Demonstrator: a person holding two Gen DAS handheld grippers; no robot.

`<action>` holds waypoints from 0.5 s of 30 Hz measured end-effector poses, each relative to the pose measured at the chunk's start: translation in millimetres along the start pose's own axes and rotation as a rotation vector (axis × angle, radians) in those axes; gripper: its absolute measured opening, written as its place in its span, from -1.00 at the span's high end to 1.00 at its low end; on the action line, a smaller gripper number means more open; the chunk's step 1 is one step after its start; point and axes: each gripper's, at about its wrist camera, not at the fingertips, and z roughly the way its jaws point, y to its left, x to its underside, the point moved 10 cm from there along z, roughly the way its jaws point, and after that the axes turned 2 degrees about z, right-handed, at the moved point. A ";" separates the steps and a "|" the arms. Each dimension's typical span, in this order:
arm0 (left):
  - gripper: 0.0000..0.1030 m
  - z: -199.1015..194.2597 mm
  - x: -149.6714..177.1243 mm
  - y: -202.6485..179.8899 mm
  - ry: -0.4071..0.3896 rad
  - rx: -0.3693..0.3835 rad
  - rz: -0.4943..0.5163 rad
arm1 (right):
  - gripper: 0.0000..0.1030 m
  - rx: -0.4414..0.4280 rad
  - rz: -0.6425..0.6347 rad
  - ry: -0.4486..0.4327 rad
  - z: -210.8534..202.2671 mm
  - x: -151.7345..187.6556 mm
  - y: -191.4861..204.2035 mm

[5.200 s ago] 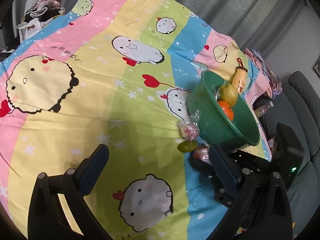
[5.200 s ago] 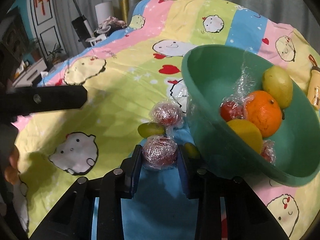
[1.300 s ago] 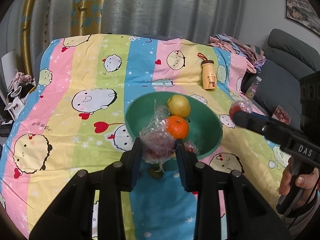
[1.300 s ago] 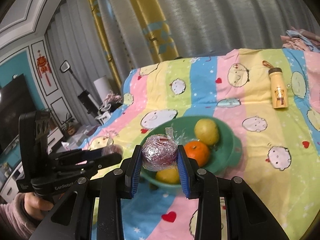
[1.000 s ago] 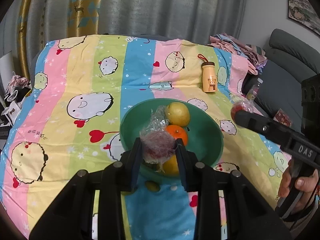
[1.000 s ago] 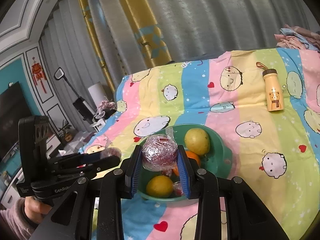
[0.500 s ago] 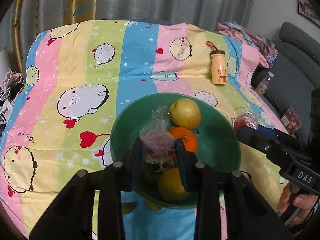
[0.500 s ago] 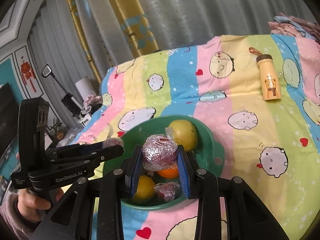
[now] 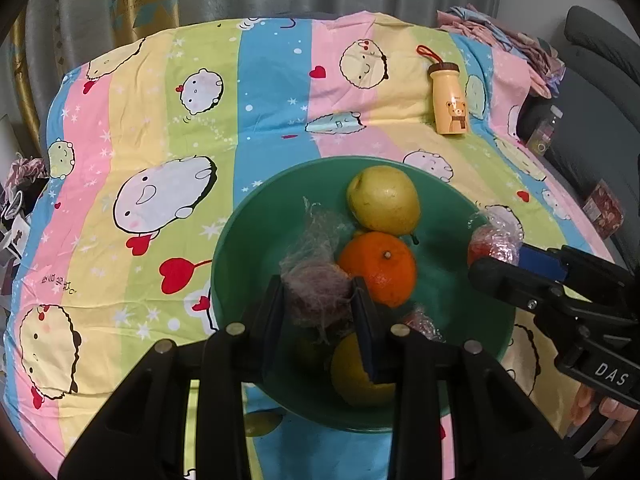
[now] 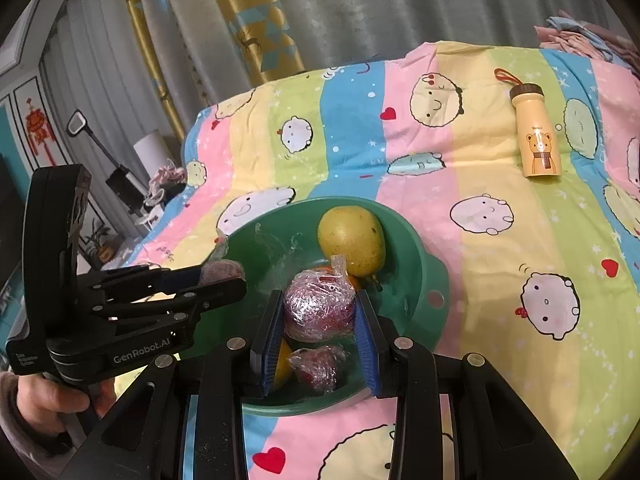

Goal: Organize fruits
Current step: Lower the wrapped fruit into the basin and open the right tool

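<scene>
A green bowl [image 9: 240, 248] [image 10: 424, 276] sits on the striped cartoon bedsheet. It holds a yellow-green pear [image 9: 384, 200] [image 10: 352, 240], an orange [image 9: 378, 268], a yellow fruit [image 9: 356, 372] and a plastic-wrapped red fruit [image 10: 318, 366]. My left gripper [image 9: 318, 300] is shut on a wrapped dark-red fruit [image 9: 316, 296] over the bowl's left half. My right gripper [image 10: 320, 312] is shut on another wrapped red fruit [image 10: 320, 310] above the bowl's near side. Each gripper shows from the side in the other's view, the right gripper [image 9: 494, 252] and the left gripper [image 10: 224, 274].
A small green fruit [image 9: 260, 422] lies on the sheet just before the bowl. A yellow bear-print bottle [image 9: 450, 98] [image 10: 536, 132] lies at the far right of the bed. A grey sofa [image 9: 600, 80] stands right; curtains [image 10: 320, 12] hang behind.
Both grippers, each still holding its wrapped fruit, have moved forward and down over the bowl, which now looms larger in both views. The jaws kept the same width.
</scene>
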 end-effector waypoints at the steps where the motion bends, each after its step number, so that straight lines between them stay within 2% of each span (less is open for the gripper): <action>1: 0.36 0.5 0.2 0.1 0.004 -0.003 0.004 | 0.31 0.001 0.001 0.001 0.2 0.0 -0.3; 15: 0.36 5.9 -0.3 -3.9 0.043 -0.029 0.041 | 0.31 0.016 -0.007 0.024 5.2 4.0 -0.5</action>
